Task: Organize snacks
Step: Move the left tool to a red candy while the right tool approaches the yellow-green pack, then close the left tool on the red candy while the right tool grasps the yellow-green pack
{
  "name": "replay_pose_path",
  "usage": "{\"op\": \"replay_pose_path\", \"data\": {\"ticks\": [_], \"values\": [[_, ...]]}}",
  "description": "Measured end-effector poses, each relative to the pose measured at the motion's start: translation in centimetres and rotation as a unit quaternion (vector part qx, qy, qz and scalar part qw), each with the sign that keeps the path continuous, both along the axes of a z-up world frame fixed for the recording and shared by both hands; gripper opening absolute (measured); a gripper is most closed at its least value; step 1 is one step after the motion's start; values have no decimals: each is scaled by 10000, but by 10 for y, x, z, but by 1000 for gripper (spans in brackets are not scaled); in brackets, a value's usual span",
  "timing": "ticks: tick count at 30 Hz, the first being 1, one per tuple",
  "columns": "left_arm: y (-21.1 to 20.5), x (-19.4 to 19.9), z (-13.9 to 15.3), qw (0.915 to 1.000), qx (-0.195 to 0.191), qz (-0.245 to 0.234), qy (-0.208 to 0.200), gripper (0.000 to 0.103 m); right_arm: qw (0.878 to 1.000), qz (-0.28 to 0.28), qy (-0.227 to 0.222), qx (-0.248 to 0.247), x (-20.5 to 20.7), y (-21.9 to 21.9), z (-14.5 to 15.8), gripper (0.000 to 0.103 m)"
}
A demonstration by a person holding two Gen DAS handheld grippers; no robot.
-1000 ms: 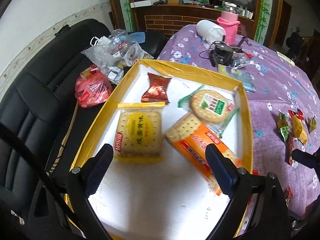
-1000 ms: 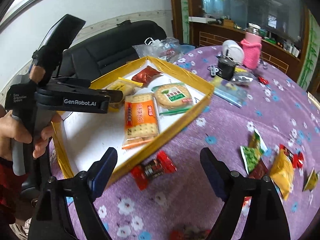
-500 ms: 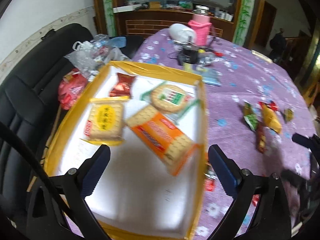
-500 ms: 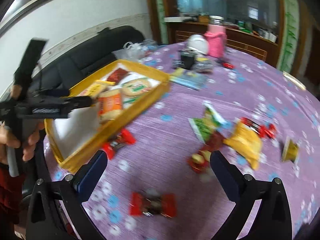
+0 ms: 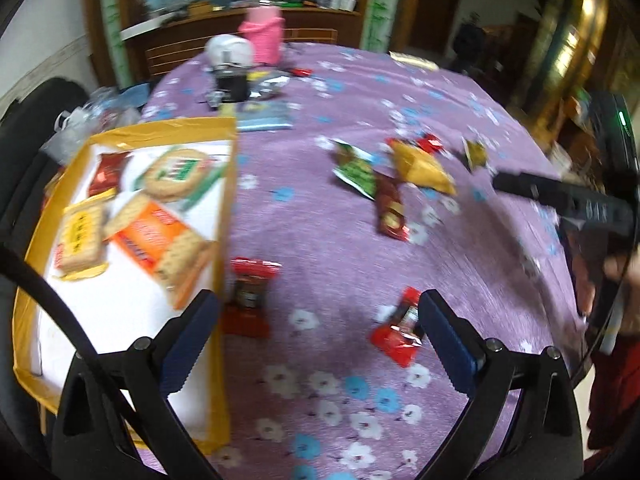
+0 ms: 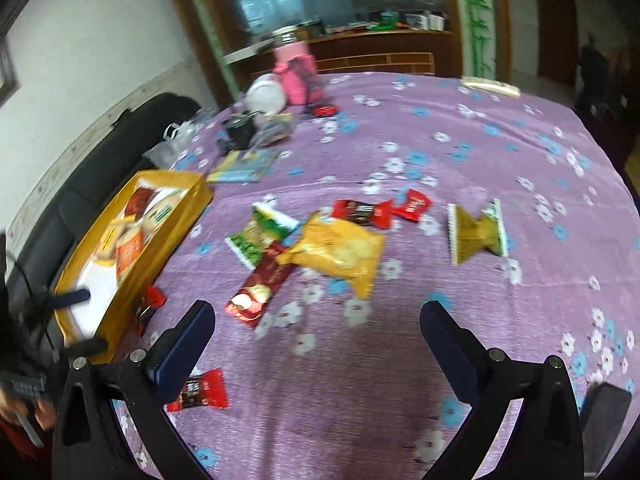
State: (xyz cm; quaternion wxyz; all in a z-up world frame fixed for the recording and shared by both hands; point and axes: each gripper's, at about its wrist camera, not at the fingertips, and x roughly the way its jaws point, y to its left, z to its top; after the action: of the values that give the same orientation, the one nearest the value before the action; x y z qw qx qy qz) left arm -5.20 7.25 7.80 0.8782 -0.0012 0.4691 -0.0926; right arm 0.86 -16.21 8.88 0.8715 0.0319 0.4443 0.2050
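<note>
Wide-spread empty right tool (image 6: 316, 334), scattered snack packets (image 6: 338, 250), purple floral tablecloth (image 6: 460, 184), yellow tray (image 6: 176, 226)

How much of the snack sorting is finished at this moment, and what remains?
Done: four packets lie in the yellow box, among them the orange cracker pack and the round biscuit. In hand: nothing; the left claw and right claw are open and empty above the purple cloth. Left: the yellow chip bag, green packet, dark red bar and several red candies, such as one beside the box.
</note>
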Motion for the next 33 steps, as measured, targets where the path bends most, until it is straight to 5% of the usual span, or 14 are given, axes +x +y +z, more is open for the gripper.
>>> {"op": "replay_pose_path", "data": {"ticks": [11,19,27,33], "values": [[-29,1,-27,9982,137,-494,305,98,9997,-202,87,131,5,-15,-6,102],[-53,5,-46,9932,272,-1003,531,74,9984,-563,68,3,20,-45,4,101],[-71,13,-61,9891,473,-1255,607,71,9949,-831,568,43,66,-71,3,90],[-57,16,-58,9927,371,-1015,527,37,9919,-747,629,-808,98,-54,-19,90]]}}
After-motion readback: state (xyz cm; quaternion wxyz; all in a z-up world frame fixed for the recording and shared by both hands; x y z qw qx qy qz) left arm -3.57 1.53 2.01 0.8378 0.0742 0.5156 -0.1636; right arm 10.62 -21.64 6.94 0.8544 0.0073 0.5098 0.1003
